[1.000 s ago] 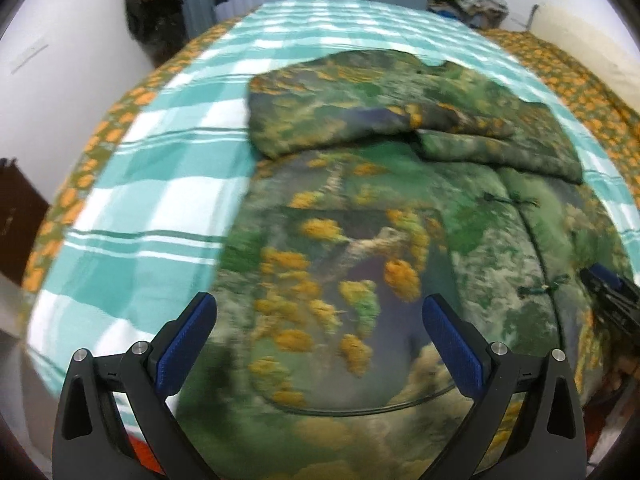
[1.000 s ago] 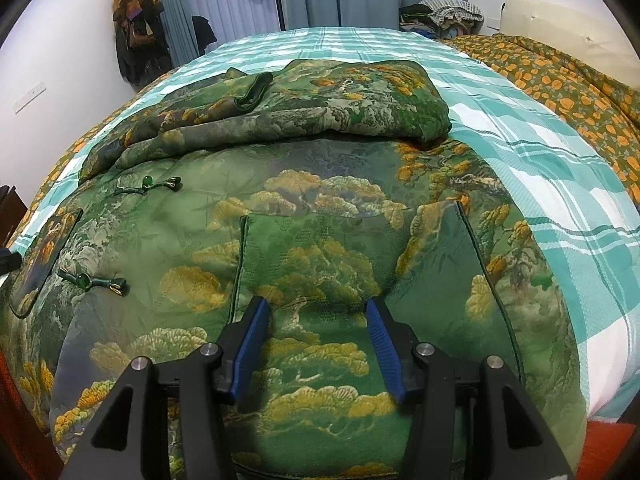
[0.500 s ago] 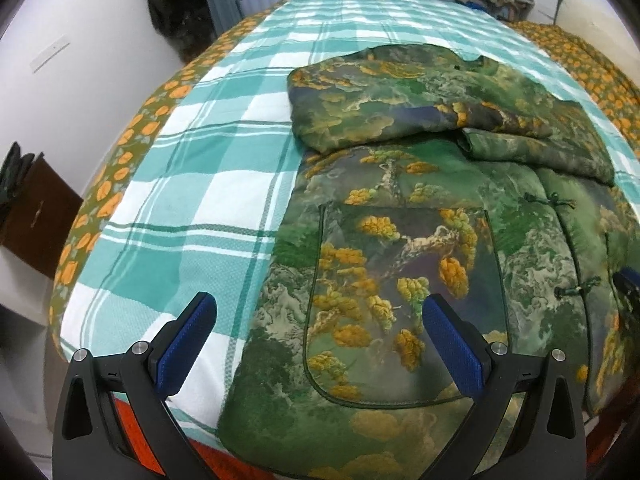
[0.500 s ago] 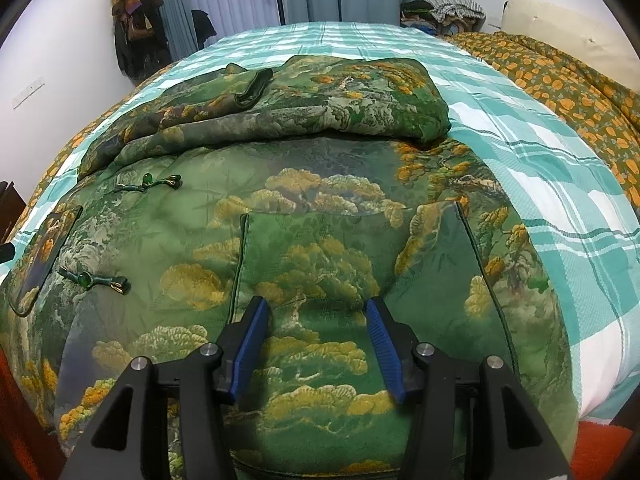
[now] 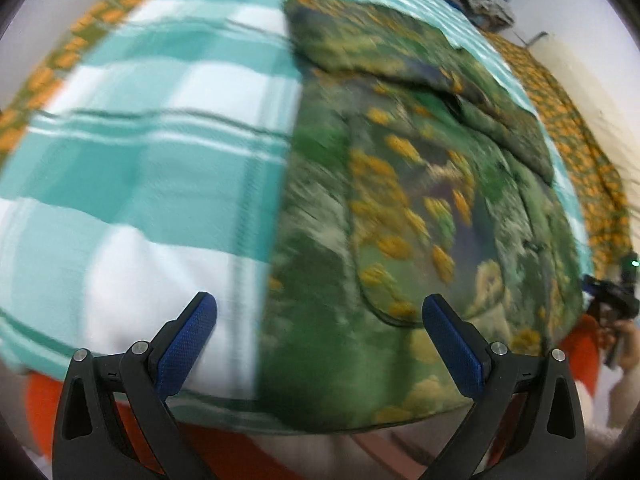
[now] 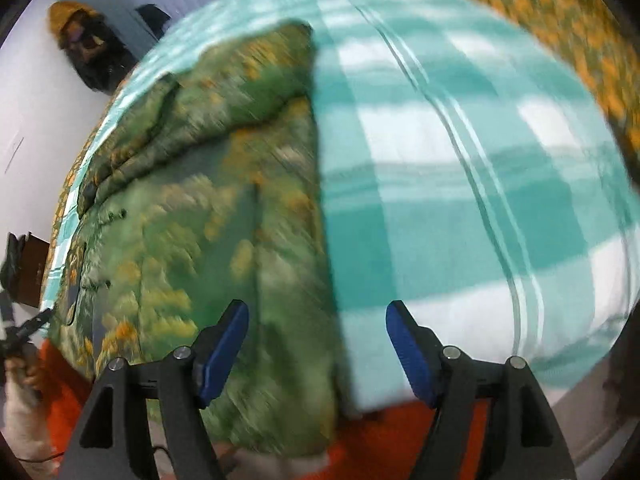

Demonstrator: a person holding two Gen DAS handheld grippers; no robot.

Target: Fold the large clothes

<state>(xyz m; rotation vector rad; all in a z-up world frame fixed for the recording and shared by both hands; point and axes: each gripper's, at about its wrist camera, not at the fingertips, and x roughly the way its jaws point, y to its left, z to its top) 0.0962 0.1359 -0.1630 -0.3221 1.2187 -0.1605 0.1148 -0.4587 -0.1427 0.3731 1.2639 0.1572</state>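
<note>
A green jacket (image 5: 400, 208) with yellow-orange tree print lies flat on the bed, sleeves folded across its upper part. My left gripper (image 5: 320, 316) is open over the jacket's near left hem corner, which lies between its blue pads without touching them. In the right wrist view the same jacket (image 6: 208, 240) fills the left half. My right gripper (image 6: 318, 322) hovers over the jacket's right edge near the hem; its jaws are opening and nothing is gripped. Both views are blurred by motion.
A teal and white checked blanket (image 5: 152, 160) covers the bed, with an orange-patterned cover (image 6: 560, 32) beyond it. Orange fabric (image 6: 400, 436) shows below the bed's near edge. The other gripper and a hand (image 5: 616, 320) appear at the right. Clothes hang on the wall (image 6: 88, 52).
Both grippers swung outward: the left toward the jacket's left hem corner, the right toward its right edge. The right jaws have widened. The views have tilted and blurred.
</note>
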